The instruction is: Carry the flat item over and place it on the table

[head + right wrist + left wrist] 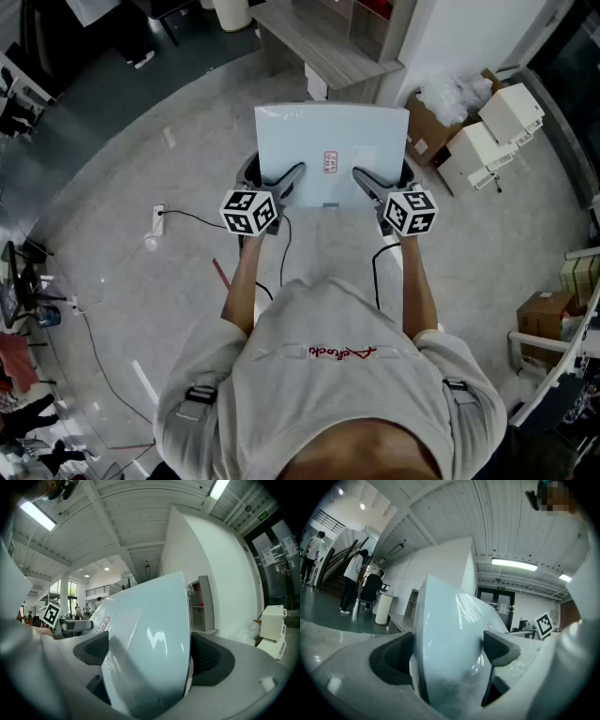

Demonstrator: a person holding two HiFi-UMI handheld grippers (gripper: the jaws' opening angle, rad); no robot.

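We're in a light grey short-sleeved T-shirt (328,394) with red script lettering (330,352) across it and dark strap clips (199,394) at both shoulders. Left gripper (292,174) and right gripper (364,176) have pale grey bodies and dark textured pads (391,660). Each carries a white cube (249,212) with black square markers. A thin black cable (284,253) trails from each.

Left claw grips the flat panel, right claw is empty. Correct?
No. The right claw is not empty: the right gripper view shows its jaws closed on the flat panel too. The left claw does grip it.
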